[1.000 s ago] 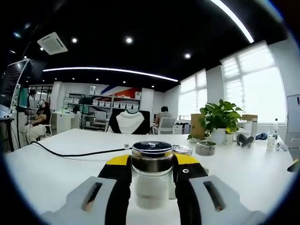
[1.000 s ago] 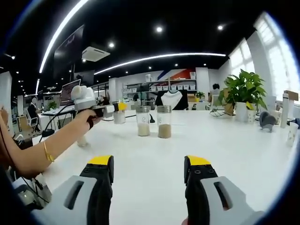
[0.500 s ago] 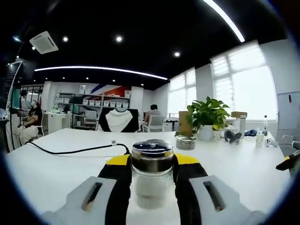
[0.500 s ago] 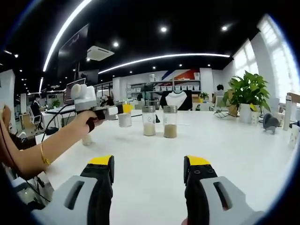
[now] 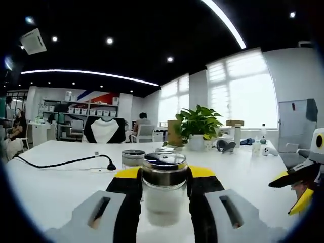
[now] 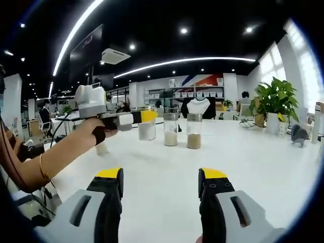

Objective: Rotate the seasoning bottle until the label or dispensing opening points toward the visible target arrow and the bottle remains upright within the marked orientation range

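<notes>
The bottle (image 5: 163,190) is held upright between jaws of left gripper (image 5: 163,177), right gripper (image 6: 159,177) is open w/ nothing, no arrow is seen, so turning is judged not finished.

The left tool (image 5: 164,190) is level, its two yellow-tipped jaws closed against the sides of the seasoning bottle (image 5: 163,188), which stands upright between them. In the right gripper view the person's left hand (image 6: 95,132) grips that tool's handle, forearm stretched out from the left, a bracelet on the wrist. The right tool (image 6: 161,190) hovers low, jaws parted, nothing between them.
</notes>
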A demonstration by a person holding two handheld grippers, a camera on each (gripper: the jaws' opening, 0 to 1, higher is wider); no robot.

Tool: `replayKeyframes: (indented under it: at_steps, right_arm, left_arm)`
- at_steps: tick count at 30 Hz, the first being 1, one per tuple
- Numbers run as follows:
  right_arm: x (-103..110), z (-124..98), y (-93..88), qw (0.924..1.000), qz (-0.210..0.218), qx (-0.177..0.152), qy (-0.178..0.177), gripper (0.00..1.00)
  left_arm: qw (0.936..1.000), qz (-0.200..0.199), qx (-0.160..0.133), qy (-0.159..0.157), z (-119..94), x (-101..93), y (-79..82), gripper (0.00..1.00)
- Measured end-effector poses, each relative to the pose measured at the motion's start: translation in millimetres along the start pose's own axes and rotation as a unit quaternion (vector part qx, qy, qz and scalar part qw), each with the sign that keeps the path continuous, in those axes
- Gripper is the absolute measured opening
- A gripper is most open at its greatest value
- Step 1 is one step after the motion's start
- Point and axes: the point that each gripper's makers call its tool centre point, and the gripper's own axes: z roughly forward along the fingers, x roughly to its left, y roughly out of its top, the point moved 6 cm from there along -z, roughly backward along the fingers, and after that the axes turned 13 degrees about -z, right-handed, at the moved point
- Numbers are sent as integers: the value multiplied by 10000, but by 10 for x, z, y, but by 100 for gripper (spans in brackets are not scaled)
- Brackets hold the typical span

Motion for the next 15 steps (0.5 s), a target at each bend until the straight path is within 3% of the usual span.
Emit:
replayKeyframes:
  at_steps: [9,15]
  right_arm:
    - [23,21,-17,10000,-9,42,61,59]
    - [58,27,11,9999,-17,-15,140,59]
  left_arm:
    - [9990,49,107,-436,-125,-243,-22,36]
    - [9984,-56,83,-562,-203,-349,-20,36]
